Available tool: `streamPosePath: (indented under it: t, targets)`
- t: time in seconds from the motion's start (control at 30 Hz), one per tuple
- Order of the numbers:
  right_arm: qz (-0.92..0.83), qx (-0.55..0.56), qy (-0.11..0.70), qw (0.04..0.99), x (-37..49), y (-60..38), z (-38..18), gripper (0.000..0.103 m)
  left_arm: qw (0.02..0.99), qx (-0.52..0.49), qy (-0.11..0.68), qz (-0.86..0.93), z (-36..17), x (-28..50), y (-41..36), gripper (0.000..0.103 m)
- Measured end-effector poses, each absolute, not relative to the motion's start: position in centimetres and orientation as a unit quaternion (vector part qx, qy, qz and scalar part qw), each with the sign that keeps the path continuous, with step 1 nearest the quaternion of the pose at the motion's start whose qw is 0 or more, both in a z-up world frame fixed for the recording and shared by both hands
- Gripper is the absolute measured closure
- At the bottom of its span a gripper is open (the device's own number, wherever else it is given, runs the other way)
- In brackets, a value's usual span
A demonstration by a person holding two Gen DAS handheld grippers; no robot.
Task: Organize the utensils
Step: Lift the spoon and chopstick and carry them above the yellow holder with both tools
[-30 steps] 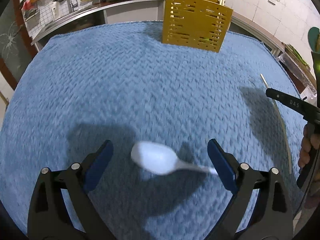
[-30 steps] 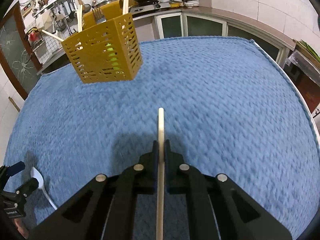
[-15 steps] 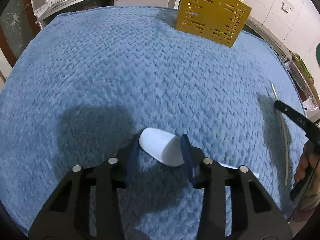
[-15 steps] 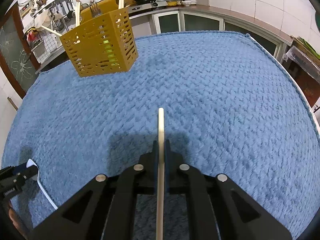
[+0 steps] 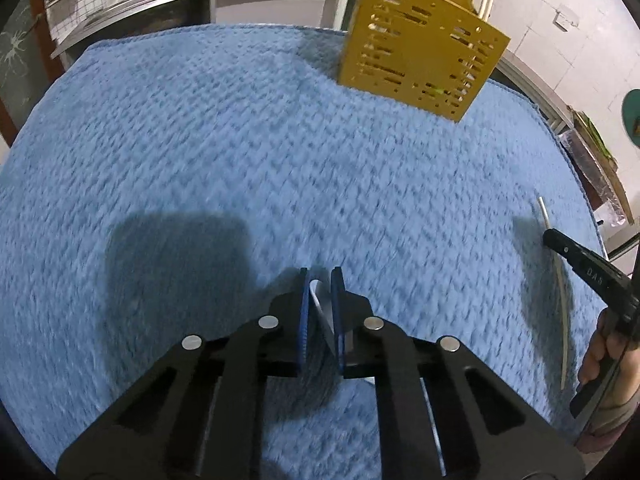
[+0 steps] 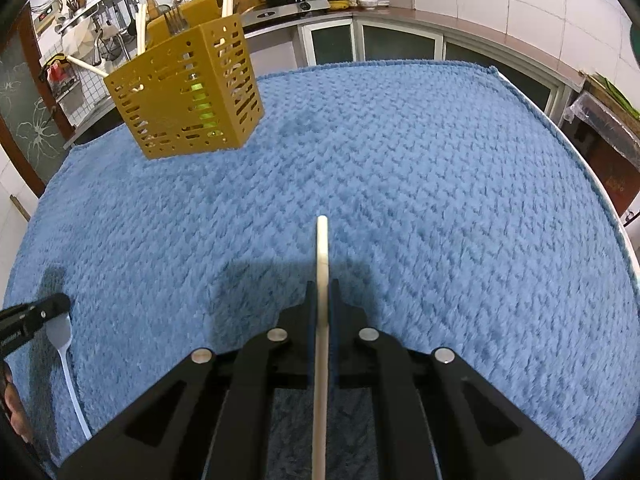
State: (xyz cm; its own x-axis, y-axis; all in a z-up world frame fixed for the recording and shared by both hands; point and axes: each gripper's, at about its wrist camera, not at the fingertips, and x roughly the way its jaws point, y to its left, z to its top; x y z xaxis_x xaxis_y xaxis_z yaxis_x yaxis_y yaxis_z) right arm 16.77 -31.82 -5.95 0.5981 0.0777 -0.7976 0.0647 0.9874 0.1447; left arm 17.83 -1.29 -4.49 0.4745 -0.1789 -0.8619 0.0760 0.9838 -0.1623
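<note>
Blue towel (image 5: pixel 240 140); left hand-held gripper (image 5: pixel 320 276) clamped on half-hidden spoon (image 5: pixel 320 300), right hand-held gripper (image 6: pixel 322 286) on chopstick (image 6: pixel 322 256).

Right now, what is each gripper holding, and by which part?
Left gripper: white spoon, pinched at the bowl, handle trailing back. Right gripper: wooden chopstick, clamped along the shaft, tip sticking out ahead.

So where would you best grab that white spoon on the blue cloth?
By its bowl, from above, fingers on either side. The white spoon lies flat on the blue cloth, handle thin and low; the bowl is its widest part. The left gripper is shut there.
</note>
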Motion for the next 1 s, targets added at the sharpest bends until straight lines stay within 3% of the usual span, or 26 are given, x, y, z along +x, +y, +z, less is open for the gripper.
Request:
streamPosePath:
  t: [0.4, 1.0]
  targets:
    - [0.007, 0.098, 0.419, 0.903, 18.5, -32.5, -3.3, 0.097, 0.903, 0.018, 0.421, -0.089, 1.7, 22.4, -4.5, 0.099]
    - [0.071, 0.134, 0.201, 0.968, 22.3, -29.3, 7.7, 0.097, 0.973, -0.013, 0.217, -0.083, 12.4, 25.6, -4.5, 0.099]
